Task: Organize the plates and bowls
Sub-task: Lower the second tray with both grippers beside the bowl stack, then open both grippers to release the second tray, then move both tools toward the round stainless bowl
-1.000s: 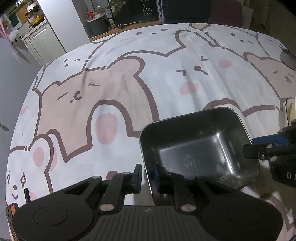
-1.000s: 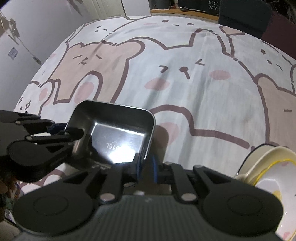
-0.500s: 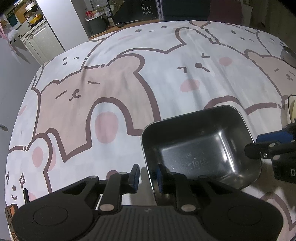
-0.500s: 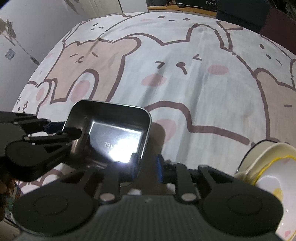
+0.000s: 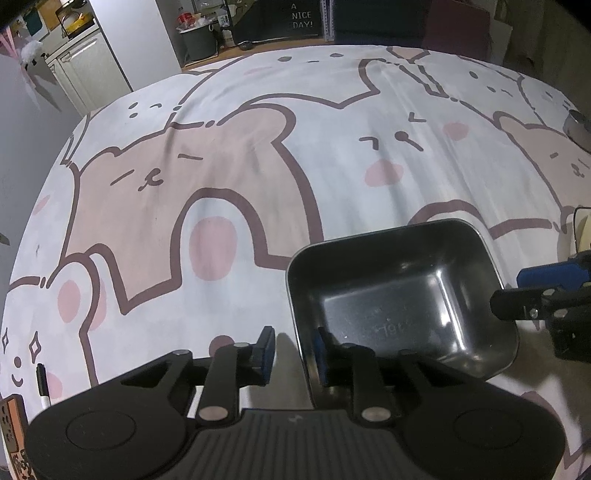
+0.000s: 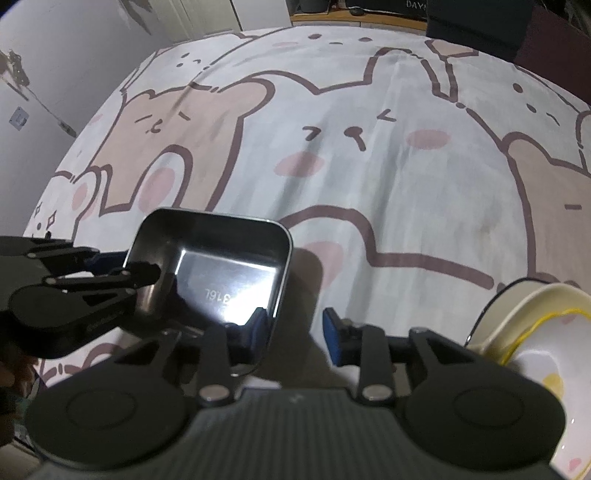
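Note:
A dark rectangular metal tray (image 5: 402,299) rests on the bear-print tablecloth (image 5: 229,177). My left gripper (image 5: 293,354) is open, its fingers straddling the tray's near-left rim without clamping it. My right gripper (image 6: 291,328) is open too, straddling the tray's right rim (image 6: 284,266). The right gripper also shows at the right edge of the left wrist view (image 5: 546,295). The left gripper shows at the left of the right wrist view (image 6: 88,280). A stack of cream bowls with yellow rims (image 6: 532,332) sits at the right.
A round metal dish (image 5: 580,129) sits at the far right edge of the table. A pen (image 5: 42,384) lies near the front left edge. Cabinets (image 5: 85,70) and a sign (image 5: 301,16) stand beyond the table's far edge.
Both grippers have opened and let go of the tray's rims. The tray now rests on the cloth, nearly where it was.

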`<state>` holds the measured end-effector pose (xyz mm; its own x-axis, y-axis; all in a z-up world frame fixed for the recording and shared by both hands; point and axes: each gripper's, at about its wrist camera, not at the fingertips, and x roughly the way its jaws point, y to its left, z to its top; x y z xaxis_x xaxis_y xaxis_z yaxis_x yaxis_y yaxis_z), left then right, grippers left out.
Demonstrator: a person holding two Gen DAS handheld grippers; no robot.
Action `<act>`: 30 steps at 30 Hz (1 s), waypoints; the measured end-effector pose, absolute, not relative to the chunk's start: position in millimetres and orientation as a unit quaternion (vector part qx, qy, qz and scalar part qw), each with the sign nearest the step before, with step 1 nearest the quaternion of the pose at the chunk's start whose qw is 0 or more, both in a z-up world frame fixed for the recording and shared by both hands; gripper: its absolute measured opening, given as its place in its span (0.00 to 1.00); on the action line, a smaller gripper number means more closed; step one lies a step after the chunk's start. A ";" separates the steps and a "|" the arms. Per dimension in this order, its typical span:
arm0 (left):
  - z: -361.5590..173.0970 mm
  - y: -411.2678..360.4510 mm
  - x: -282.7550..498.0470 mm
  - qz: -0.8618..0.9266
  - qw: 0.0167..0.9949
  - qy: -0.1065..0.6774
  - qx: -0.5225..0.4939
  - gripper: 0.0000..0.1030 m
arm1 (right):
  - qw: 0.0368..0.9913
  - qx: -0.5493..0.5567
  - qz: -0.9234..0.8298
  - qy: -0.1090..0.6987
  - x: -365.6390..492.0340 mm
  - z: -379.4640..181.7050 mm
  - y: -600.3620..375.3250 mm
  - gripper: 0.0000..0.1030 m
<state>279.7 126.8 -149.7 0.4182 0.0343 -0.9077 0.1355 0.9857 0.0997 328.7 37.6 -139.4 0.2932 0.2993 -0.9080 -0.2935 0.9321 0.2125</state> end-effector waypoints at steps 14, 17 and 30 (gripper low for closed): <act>-89.5 114.0 265.1 -0.045 0.887 0.458 0.019 0.85 | 0.835 0.018 0.215 0.506 316.1 -99.1 9.2 0.67; -72.3 102.1 262.8 -0.050 0.900 0.432 0.006 0.93 | 0.858 0.022 0.205 0.470 310.0 -79.9 -16.2 0.74; -30.5 -21.7 275.4 -0.109 0.937 0.329 0.033 1.00 | 0.921 0.110 0.098 0.360 302.3 -42.0 -168.5 1.00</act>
